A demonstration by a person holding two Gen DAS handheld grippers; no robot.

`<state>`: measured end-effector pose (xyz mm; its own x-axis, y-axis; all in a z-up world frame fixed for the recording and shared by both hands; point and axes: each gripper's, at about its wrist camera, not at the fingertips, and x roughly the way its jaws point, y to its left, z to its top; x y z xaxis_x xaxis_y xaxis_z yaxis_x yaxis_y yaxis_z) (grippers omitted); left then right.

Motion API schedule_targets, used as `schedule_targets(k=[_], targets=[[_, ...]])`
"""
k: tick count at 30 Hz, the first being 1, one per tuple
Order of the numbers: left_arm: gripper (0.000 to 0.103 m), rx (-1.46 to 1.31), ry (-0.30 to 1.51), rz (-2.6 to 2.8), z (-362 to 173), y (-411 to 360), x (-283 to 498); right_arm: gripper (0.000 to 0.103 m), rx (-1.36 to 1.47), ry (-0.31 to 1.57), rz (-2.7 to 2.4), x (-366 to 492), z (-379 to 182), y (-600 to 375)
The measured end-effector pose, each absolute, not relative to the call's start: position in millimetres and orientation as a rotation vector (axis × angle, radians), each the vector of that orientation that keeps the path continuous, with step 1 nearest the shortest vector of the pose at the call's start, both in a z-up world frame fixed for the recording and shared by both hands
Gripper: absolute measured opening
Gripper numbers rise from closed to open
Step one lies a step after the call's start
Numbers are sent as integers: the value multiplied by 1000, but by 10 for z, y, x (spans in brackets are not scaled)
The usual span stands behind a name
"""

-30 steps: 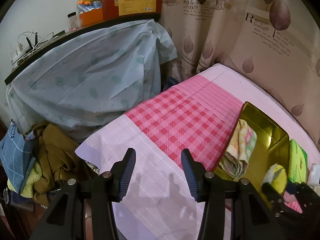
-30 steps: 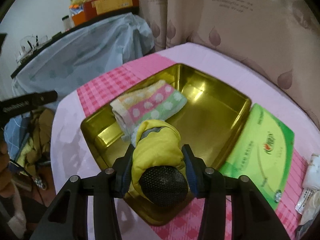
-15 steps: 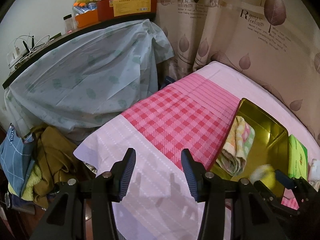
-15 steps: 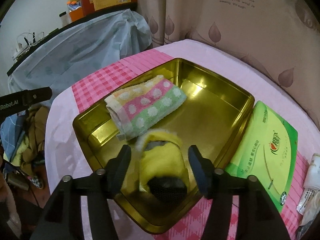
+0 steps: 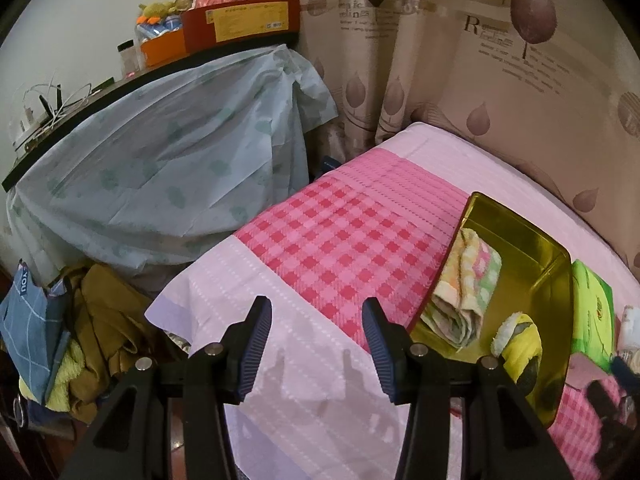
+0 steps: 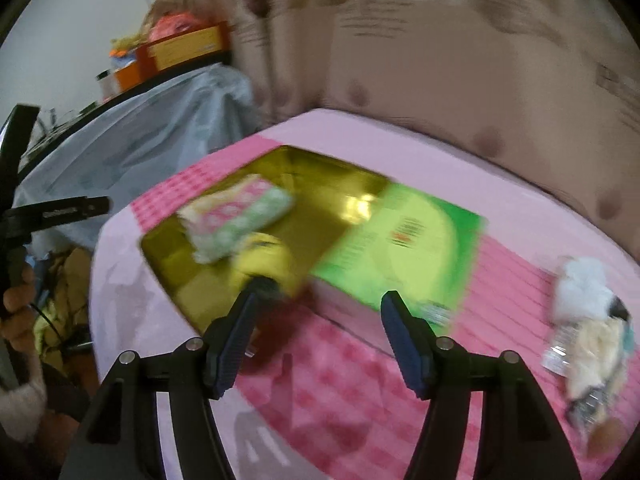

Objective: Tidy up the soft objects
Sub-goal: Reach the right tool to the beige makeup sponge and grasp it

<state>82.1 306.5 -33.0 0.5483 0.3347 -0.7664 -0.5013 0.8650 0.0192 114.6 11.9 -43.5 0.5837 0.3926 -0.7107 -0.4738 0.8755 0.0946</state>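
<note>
Tin (image 5: 554, 280): gold, open, on the pink cloth (image 5: 352, 240); serves as the bin for soft things, so set within reach of both grippers.
Towel (image 5: 466, 280): rolled, pastel-dotted, laid inside the tin along its left wall, apparently to leave floor free.
Yellow toy (image 5: 520, 344): soft, dark-ended, lying in the tin's near corner just beside the towel; judged already stowed.
Green pack (image 6: 404, 248): flat against the tin's right side, outside it.
White fluffy bundle (image 6: 588, 312): on the cloth well right of the pack, outside the tin; likely next to sort.
Right gripper (image 6: 320, 336): jaws opening, about half wide, nothing between them; above the cloth near the tin's front edge, view blurred.
Left gripper (image 5: 316, 344): jaws wide apart, empty, hovering over the cloth's pale end, left of the tin; touching nothing.
</note>
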Motion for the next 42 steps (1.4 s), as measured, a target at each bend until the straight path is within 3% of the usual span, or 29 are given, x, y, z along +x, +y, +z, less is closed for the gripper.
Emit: schedule_targets(k=[9, 18, 27, 38, 42], targets=[[48, -175, 853, 489, -317, 2979, 823, 62, -28, 797, 196, 1103, -474, -1381], [48, -89, 848, 461, -319, 2769, 861, 62, 65, 856, -2, 834, -854, -2475], [48, 36, 857, 330, -352, 2231, 924, 60, 112, 872, -4, 872, -1097, -2669], [48, 120, 907, -97, -488, 721, 1077, 52, 147, 860, 26, 968, -1198, -2709], [48, 137, 930, -249, -534, 173, 1170, 41, 158, 859, 45, 983, -1214, -2709]])
